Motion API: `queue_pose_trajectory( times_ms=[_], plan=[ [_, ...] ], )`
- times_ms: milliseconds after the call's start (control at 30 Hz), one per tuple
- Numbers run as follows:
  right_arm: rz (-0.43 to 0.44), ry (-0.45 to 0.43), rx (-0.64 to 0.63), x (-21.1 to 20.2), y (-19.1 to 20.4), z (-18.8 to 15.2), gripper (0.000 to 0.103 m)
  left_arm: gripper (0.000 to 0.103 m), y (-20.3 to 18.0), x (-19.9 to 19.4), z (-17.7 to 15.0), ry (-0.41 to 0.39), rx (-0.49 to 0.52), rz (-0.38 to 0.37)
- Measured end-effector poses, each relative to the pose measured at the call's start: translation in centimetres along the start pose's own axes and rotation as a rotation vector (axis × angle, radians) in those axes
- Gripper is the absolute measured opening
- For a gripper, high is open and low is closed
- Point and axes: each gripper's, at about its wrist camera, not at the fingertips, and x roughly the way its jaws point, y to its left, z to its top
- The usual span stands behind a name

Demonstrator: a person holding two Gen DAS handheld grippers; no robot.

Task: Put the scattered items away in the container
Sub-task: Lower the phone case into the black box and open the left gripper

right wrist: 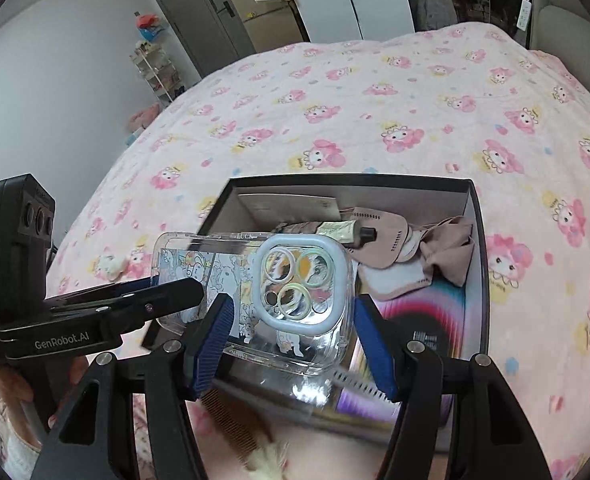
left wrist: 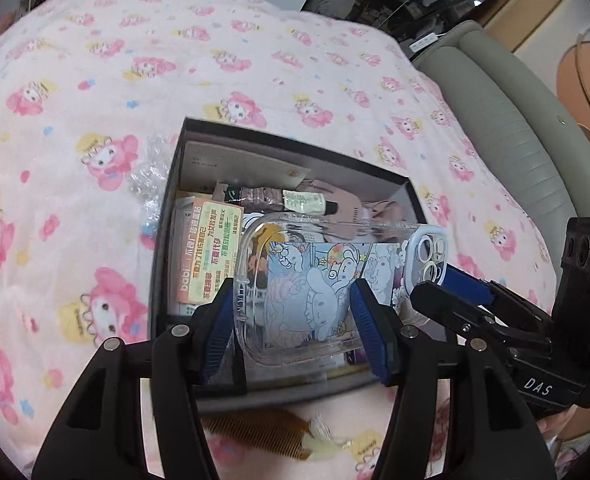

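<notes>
Left view: looking steeply down along the left gripper point(left wrist: 293, 320), sitting close over the box point(left wrist: 295, 148), facing across the bed point(left wrist: 95, 100) toward the headboard point(left wrist: 507, 128) at right.
Right view: looking steeply down along the right gripper point(right wrist: 291, 334), sitting close over the box point(right wrist: 351, 182), facing across the bed point(right wrist: 375, 100) toward a door point(right wrist: 199, 12) and wall.
Shared: taking in the same box, the case point(left wrist: 327, 280) point(right wrist: 255, 292) between the fingers, the comb point(left wrist: 255, 428) point(right wrist: 235, 436) at the near edge, the bed.
Cross-sight: each catching the other gripper, at right in the left view point(left wrist: 447, 284), at left in the right view point(right wrist: 171, 284).
</notes>
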Motion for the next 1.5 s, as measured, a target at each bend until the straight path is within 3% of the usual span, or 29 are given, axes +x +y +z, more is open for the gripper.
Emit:
queue_pose_trajectory(
  times_ms=[333,800,1067,1233,1400,1500],
  plan=[
    [-0.018,0.107,0.037,5.0,-3.4,-0.8,0.06,0.059,0.8,5.5,0.0,0.108,-0.014,0.035],
    [-0.053,0.241,0.085,9.1,-5.0,-2.0,0.059,0.06,0.8,9.0,0.5,0.22,-0.02,0.137],
    [-0.07,0.135,0.052,5.9,-4.4,-2.2,0.059,0.056,-0.8,6.7,-0.8,0.122,0.055,0.193],
    [-0.01,0.225,0.053,7.7,-4.0,-2.8,0.059,0.047,-1.2,7.5,-1.2,0.158,0.08,0.192],
    [-0.01,0.221,0.069,7.6,-4.0,-2.6,0.058,0.047,-1.1,6.9,-0.7,0.155,0.049,0.147],
    [-0.081,0.173,0.028,6.1,-3.3,-3.0,0.058,0.047,-2.1,4.9,-1.5,0.106,0.079,0.11]
  ],
)
